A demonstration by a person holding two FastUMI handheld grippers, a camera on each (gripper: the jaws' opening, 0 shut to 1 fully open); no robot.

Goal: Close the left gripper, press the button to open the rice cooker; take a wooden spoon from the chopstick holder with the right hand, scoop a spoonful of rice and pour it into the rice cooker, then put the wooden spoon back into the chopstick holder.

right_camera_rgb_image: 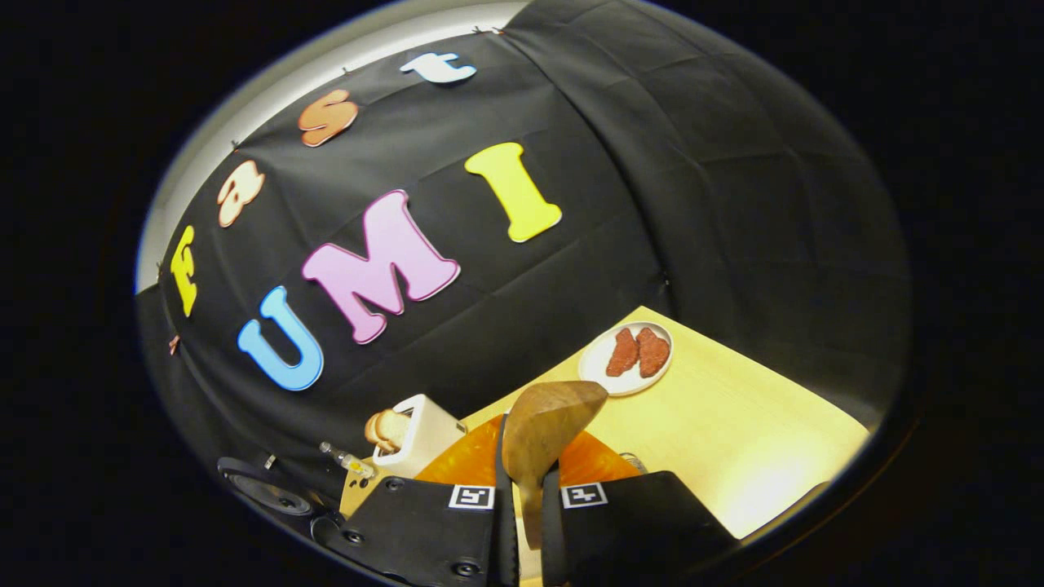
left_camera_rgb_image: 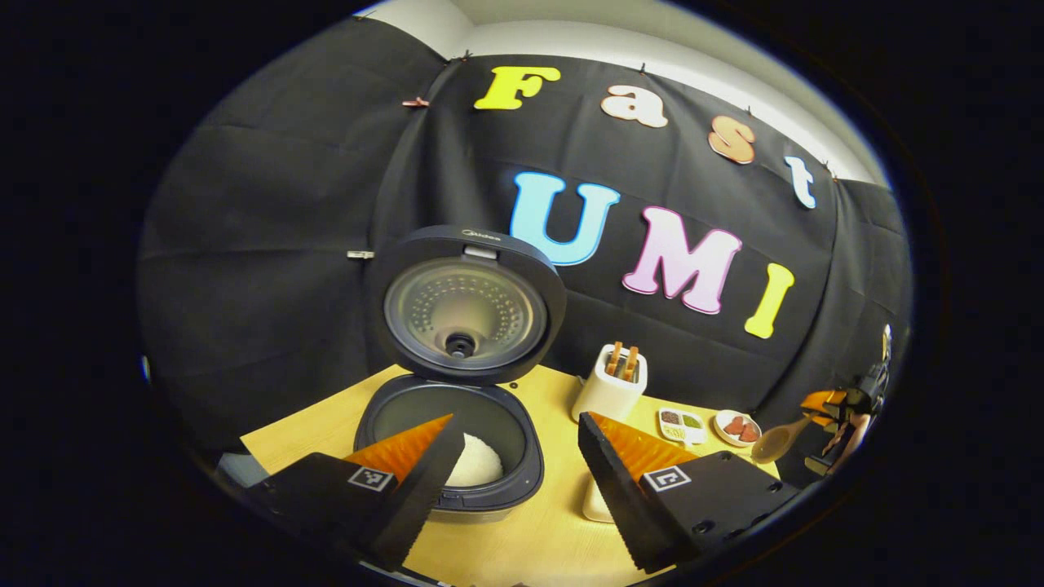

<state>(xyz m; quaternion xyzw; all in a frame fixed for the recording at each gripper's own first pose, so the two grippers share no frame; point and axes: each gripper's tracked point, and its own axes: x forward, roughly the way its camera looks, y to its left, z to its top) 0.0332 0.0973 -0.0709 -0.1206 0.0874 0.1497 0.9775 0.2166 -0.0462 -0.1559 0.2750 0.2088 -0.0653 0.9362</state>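
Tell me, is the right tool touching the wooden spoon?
Touching. In the right gripper view, the right tool has both fingers closed against the handle of the wooden spoon, with the bowl sticking up above them.

Small round plate (right_camera_rgb_image: 625, 356) with perhaps meat slices; divided condiment dish (left_camera_rgb_image: 682, 425) beside it

Left gripper (left_camera_rgb_image: 512, 465): fingers spread wide, nothing between them, tilted down toward the desk (left_camera_rgb_image: 522, 546). Right gripper (right_camera_rgb_image: 522, 497): fingers drawn in close, both pressing the wooden spoon (right_camera_rgb_image: 542, 432) by its handle, bowl sticking out ahead of the tips. In the left gripper view the right gripper (left_camera_rgb_image: 840, 408) sits far right, raised, a hand (left_camera_rgb_image: 852, 432) behind it.
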